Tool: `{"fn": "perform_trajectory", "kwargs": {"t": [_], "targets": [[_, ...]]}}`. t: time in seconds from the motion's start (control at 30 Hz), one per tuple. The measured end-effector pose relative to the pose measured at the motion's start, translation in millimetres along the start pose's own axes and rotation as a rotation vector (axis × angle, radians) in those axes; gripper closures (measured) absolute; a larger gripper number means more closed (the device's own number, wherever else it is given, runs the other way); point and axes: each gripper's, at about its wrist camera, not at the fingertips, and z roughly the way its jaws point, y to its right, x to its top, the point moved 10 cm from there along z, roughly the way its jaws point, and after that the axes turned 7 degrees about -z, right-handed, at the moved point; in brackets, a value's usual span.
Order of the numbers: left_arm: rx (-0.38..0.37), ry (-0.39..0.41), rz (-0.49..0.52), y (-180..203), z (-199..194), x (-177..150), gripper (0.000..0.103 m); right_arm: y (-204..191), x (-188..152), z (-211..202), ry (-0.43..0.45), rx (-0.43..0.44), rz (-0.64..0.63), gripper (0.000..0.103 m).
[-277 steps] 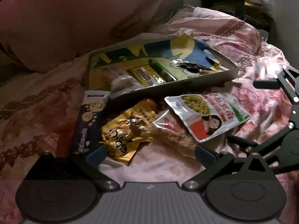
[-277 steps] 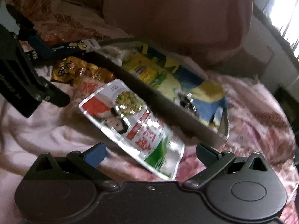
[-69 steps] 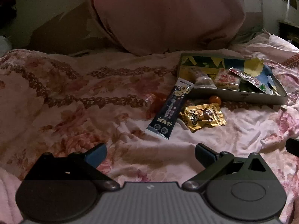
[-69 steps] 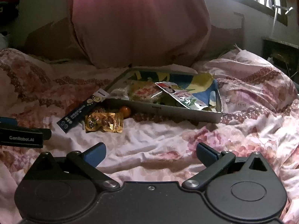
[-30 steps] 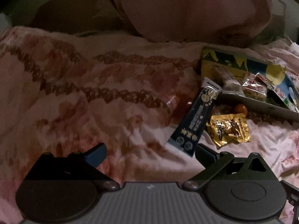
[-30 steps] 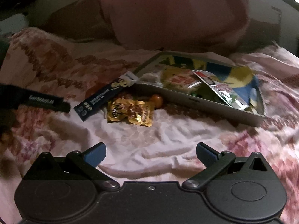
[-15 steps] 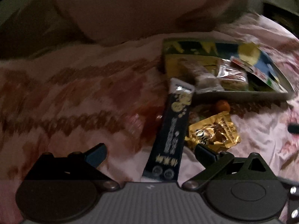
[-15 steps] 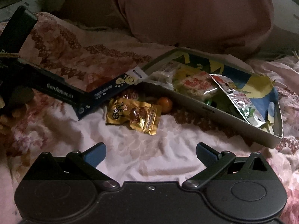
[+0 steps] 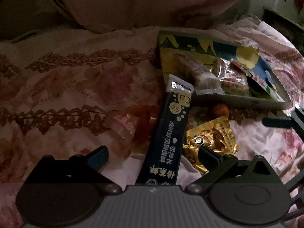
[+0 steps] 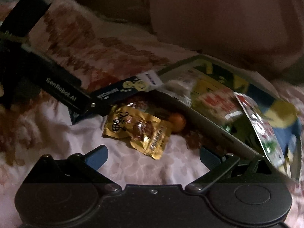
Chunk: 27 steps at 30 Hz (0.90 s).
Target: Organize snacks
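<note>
A long dark snack stick pack (image 9: 169, 133) lies on the bedspread with its far end against the tray (image 9: 247, 99). My left gripper (image 9: 152, 156) is open and straddles its near end. A gold snack packet (image 9: 212, 138) and a small orange ball (image 9: 220, 110) lie just right of the pack. A clear red-labelled wrapper (image 9: 125, 127) lies to its left. The tray holds several snack packs. My right gripper (image 10: 153, 154) is open and empty, hovering just short of the gold packet (image 10: 140, 131) and the tray's wall (image 10: 212, 131).
A large pink pillow (image 9: 142, 1) rises behind the tray. The floral bedspread (image 9: 66, 87) stretches to the left. The left gripper's arm (image 10: 57, 89) crosses the left of the right wrist view. A right gripper finger (image 9: 275, 122) shows at the left wrist view's right edge.
My left gripper has moved forward and down until the dark stick pack lies between its open fingers. My right gripper has moved closer to the gold packet and the tray.
</note>
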Motion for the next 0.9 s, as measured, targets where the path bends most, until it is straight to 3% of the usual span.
{"fn": "perform_trajectory", "kwargs": {"t": [0.3, 0.67, 0.9], "targets": [[-0.016, -0.008, 0.015, 1.2, 6.2, 0.4, 0.001, -22.4, 13.9, 32.9, -0.040, 0.122, -0.209, 0.001], [-0.036, -0.018, 0.022, 2.4, 10.7, 0.1, 0.001, -25.2, 29.0, 64.6, -0.056, 0.292, -0.249, 0.001], [-0.060, -0.030, 0.005, 3.0, 10.4, -0.8, 0.001, -28.1, 26.0, 60.7, -0.077, 0.352, -0.220, 0.013]]}}
